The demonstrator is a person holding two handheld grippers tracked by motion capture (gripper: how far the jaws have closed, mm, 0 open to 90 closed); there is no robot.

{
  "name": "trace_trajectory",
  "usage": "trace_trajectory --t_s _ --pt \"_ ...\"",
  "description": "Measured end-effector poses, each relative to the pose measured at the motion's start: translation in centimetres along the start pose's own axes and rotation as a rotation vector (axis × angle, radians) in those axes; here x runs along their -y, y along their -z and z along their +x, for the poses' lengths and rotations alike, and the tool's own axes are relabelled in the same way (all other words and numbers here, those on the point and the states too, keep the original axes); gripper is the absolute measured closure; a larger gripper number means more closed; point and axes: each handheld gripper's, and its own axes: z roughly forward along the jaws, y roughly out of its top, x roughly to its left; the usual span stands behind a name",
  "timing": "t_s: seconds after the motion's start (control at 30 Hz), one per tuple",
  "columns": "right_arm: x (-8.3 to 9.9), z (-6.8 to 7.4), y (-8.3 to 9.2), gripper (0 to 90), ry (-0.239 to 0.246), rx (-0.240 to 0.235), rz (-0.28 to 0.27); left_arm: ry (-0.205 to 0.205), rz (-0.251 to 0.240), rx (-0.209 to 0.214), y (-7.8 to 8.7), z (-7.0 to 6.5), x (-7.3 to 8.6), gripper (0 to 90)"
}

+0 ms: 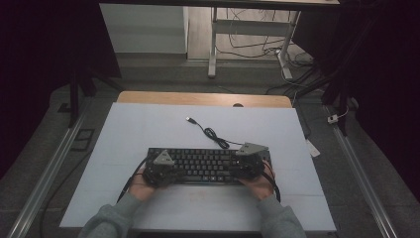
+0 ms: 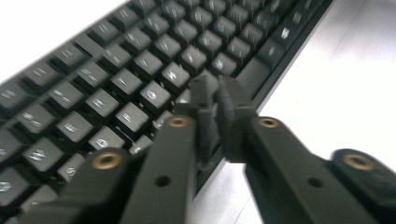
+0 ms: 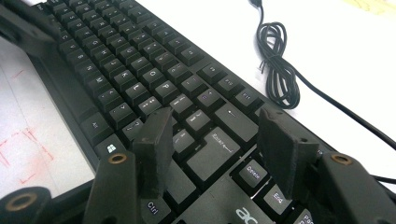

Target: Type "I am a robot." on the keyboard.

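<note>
A black keyboard (image 1: 205, 165) lies flat on a pale blue-white mat (image 1: 148, 129) that covers most of a wooden table (image 1: 198, 98). It sits toward the near edge of the mat, just in front of the person. Its long axis runs left to right across the table, parallel to the near edge, with the key rows facing up and the bottom row nearest the person.

A black cable (image 1: 210, 133) leaves the keyboard's far edge near the right end, forms a small coiled loop on the mat, and ends in a USB plug (image 1: 189, 119) pointing away toward the far left.

The left gripper (image 1: 159, 171) rests over the left end of the keyboard, held in a hand in a grey sleeve. In the left gripper view its jaws stand almost together, with a thin gap and nothing between them, their tips just above the near edge of the keyboard (image 2: 116, 70) beside the bottom row.

The right gripper (image 1: 247, 163) is over the right end. In the right gripper view its jaws stand well apart, straddling the Enter key area of the keyboard (image 3: 140, 74) without clasping anything; the coiled cable (image 3: 278, 70) lies beyond.
</note>
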Motion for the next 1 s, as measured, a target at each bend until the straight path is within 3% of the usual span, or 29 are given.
trace_trajectory --t_s 0.1,0.23,0.33,0.77,1.0 --pt "0.0 0.0 0.0 45.8 0.001 0.000 0.001 0.031 -0.040 -0.004 1.0 0.6 0.1 66.0" --pt "0.0 0.0 0.0 45.7 -0.001 0.000 0.007 0.052 -0.050 -0.027 1.5 1.0 0.2 48.2" --pt "0.0 -0.1 0.0 45.7 -0.002 0.000 0.008 0.055 -0.051 -0.032 1.7 1.1 0.2 43.1" --pt "0.0 -0.1 0.0 45.7 -0.001 -0.004 0.006 0.058 -0.062 -0.034 2.4 1.4 0.1 40.8" --pt "0.0 -0.1 0.0 45.8 0.002 -0.003 0.005 0.063 -0.053 -0.066 2.4 1.6 -0.1 42.9"
